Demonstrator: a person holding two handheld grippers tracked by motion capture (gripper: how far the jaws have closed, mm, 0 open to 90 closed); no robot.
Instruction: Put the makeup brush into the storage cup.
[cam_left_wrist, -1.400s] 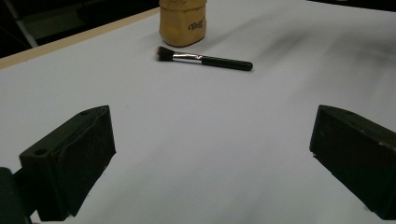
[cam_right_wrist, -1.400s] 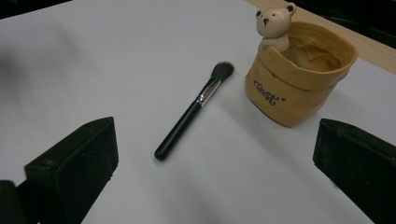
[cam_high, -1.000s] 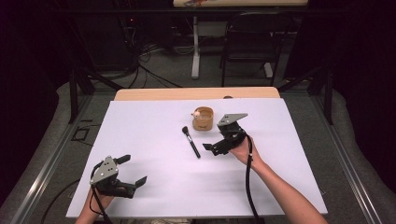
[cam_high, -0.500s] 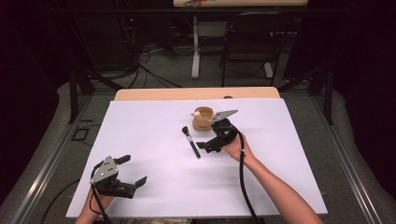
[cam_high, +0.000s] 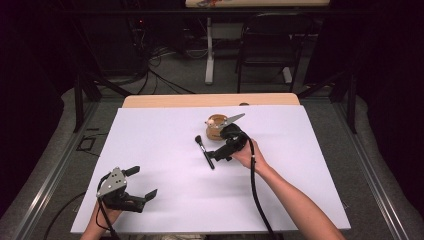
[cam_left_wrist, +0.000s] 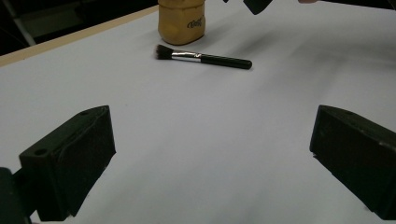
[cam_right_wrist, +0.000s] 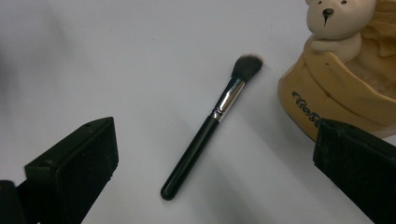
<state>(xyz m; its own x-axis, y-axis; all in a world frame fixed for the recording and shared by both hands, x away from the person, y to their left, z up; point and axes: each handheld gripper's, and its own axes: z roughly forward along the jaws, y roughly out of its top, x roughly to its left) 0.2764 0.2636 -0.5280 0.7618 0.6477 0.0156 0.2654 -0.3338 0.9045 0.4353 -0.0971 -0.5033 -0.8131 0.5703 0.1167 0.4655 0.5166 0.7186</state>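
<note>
- The right hand-held gripper (cam_high: 216, 154) hangs over the desk (cam_high: 165, 150) with its jaws spread wide and nothing between them; in the right gripper view the makeup brush (cam_right_wrist: 210, 125) lies flat between the two jaws, handle end nearest the camera, bristles pointing away.
- The brush sits mid-desk, just beside a tan bear-shaped pot (cam_high: 216, 126) but apart from it. One jaw stands very close to that pot in the right gripper view, so a descent from here could knock or push the pot, and perhaps tip it.
- The handle is thin, round and glossy. If the jaws close off-centre or only on its tip, it may roll or squirt out sideways across the smooth white cover.
- The brush lies slanted between the jaws, not squarely across the line on which they close. Closing without turning the wrist could spin it flat on the desk rather than pinch it.
- Coming down too far would press the jaw tips into the desk before they close.
- Gripping the bristles or ferrule instead of the handle would crush the hairs.
- The left hand-held gripper (cam_high: 141, 195) rests near the front edge, well apart, jaws likewise spread and empty; it poses little risk where it is.
</note>
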